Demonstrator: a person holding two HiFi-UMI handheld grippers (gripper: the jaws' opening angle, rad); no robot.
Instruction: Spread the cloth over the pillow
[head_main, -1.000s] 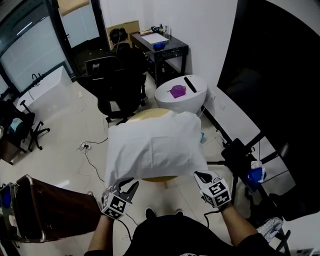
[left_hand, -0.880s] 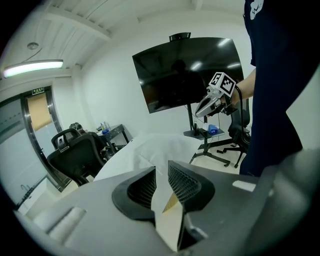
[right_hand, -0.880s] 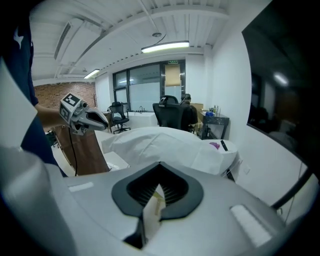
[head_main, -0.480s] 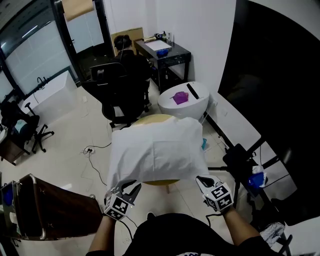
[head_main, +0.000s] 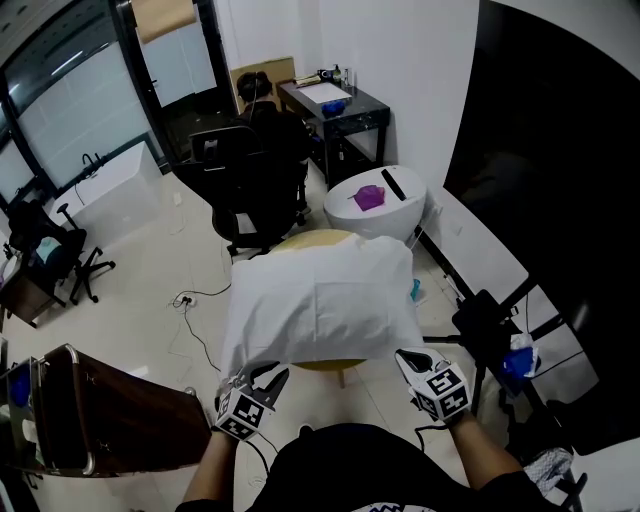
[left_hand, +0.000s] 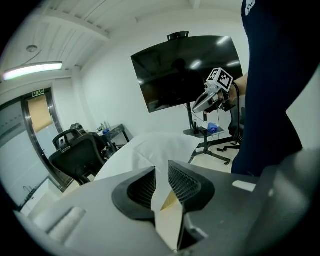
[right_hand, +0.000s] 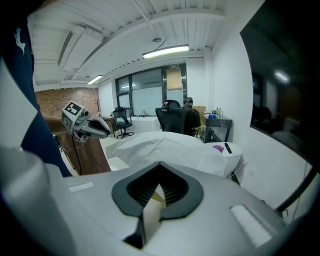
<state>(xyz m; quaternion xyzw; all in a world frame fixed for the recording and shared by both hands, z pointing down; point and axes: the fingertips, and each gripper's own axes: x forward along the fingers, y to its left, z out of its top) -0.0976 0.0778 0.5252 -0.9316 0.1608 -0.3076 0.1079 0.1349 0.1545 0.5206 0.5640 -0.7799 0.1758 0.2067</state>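
A white cloth lies draped over the pillow, which it hides, on a round yellowish table. My left gripper is at the cloth's near left corner. In the left gripper view the cloth runs down between the dark ribbed pads of the left gripper, which is shut on it. My right gripper holds the near right corner. In the right gripper view the right gripper is shut on a strip of the cloth. Each gripper view also shows the other gripper: the right, the left.
Beyond the table stands a black office chair with a person seated behind it. A white round stand carries a purple object. A black desk is at the back, a brown cabinet near left, and a black tripod stand right.
The view has shifted a little. Both grippers stay at the cloth's near corners, and the cloth lies as before.
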